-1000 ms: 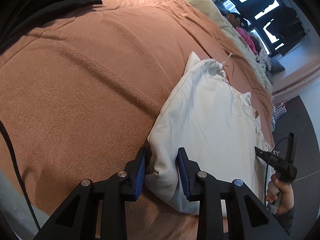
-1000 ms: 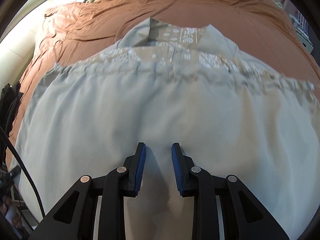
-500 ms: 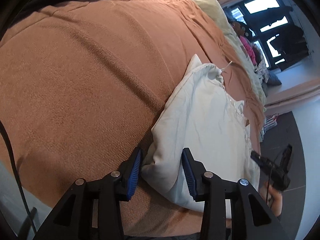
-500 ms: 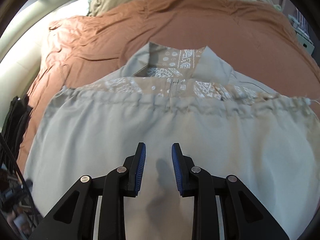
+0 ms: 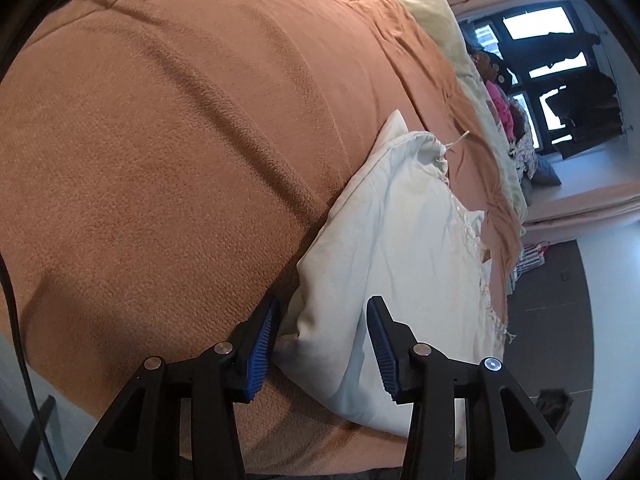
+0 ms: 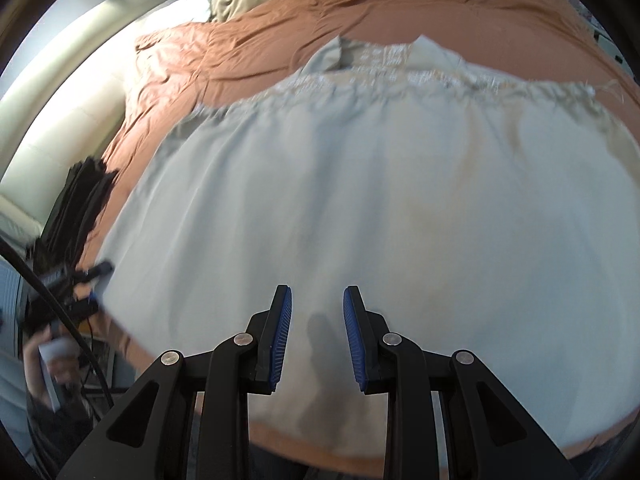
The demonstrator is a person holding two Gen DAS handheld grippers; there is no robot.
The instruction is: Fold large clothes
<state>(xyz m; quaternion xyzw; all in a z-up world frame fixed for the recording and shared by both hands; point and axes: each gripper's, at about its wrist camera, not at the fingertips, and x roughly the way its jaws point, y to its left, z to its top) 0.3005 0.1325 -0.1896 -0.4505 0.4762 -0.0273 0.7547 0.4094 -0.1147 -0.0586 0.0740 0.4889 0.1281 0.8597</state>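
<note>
While both cameras look down onto the rust-brown fleece blanket [image 5: 168, 168] covering the bed, I record the following. My left gripper [image 5: 322, 340] has its jaws wide apart, straddling the near corner of the pale grey-white folded cotton garment [image 5: 400, 248]. The blue ribbed pad [image 5: 262, 348] on the left-hand finger sits just beside the fabric's folded edge; I cannot tell whether it touches. The other pad stands over the cloth, with a clear gap around it. Nothing is clamped.

From this gripper the garment runs forward and to the right as a thick, layered bundle, ending at a gathered hem with a loose thread. Ahead and to the far right lie a beige quilt [image 5: 436, 12] and a dark-framed window [image 5: 552, 64].

My right gripper [image 6: 317, 332] is likewise parted and grips nothing, hovering above the garment [image 6: 380, 208], which fills most of this view directly ahead. This frame is motion-blurred. A gathered seam and a patterned collar strip [image 6: 384, 56] lie at the garment's far edge, with blanket beyond. Far to the left of the fingers, the left gripper is visible at the garment's edge, with black folded clothing [image 6: 80, 196] beyond it.
</note>
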